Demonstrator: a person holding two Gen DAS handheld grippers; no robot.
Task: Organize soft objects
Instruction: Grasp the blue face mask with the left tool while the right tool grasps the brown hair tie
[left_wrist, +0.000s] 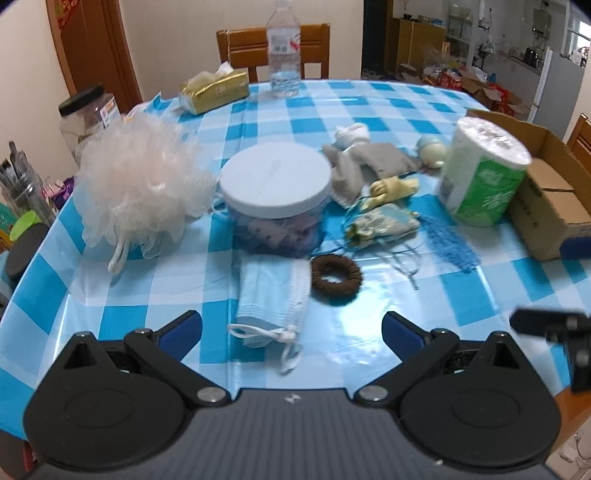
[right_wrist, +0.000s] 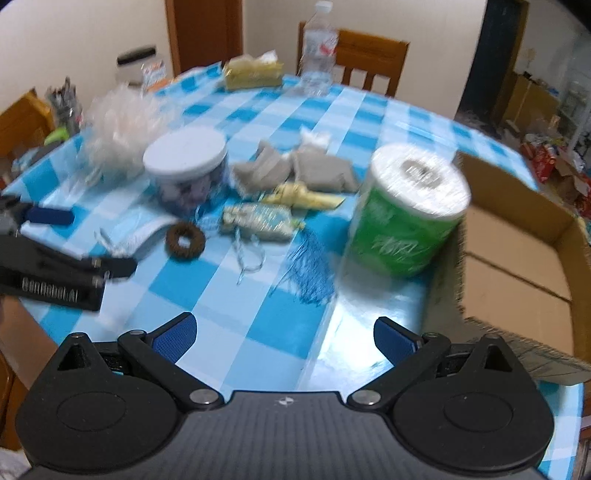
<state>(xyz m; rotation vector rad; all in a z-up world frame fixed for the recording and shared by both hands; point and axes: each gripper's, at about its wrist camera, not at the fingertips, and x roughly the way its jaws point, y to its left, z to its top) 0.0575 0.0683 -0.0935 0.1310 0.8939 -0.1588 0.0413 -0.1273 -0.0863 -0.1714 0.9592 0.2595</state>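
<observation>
Soft items lie on the blue checked table (left_wrist: 369, 110). A blue face mask (left_wrist: 271, 299) lies just ahead of my open, empty left gripper (left_wrist: 291, 334). A brown hair ring (left_wrist: 335, 278), a patterned pouch (left_wrist: 380, 225), a blue tassel (left_wrist: 450, 243), grey socks (left_wrist: 369, 162), a yellow toy (left_wrist: 393, 188) and a white bath pouf (left_wrist: 140, 184) lie further in. My right gripper (right_wrist: 284, 345) is open and empty over the table's near edge, with the tassel (right_wrist: 310, 273) and a green paper roll (right_wrist: 402, 214) ahead of it.
An open cardboard box (right_wrist: 517, 251) stands at the right. A white-lidded jar (left_wrist: 275, 195) stands mid-table. A tissue pack (left_wrist: 214, 90), a water bottle (left_wrist: 283, 51) and a black-lidded jar (left_wrist: 86, 118) stand at the back, before a wooden chair (left_wrist: 240, 48).
</observation>
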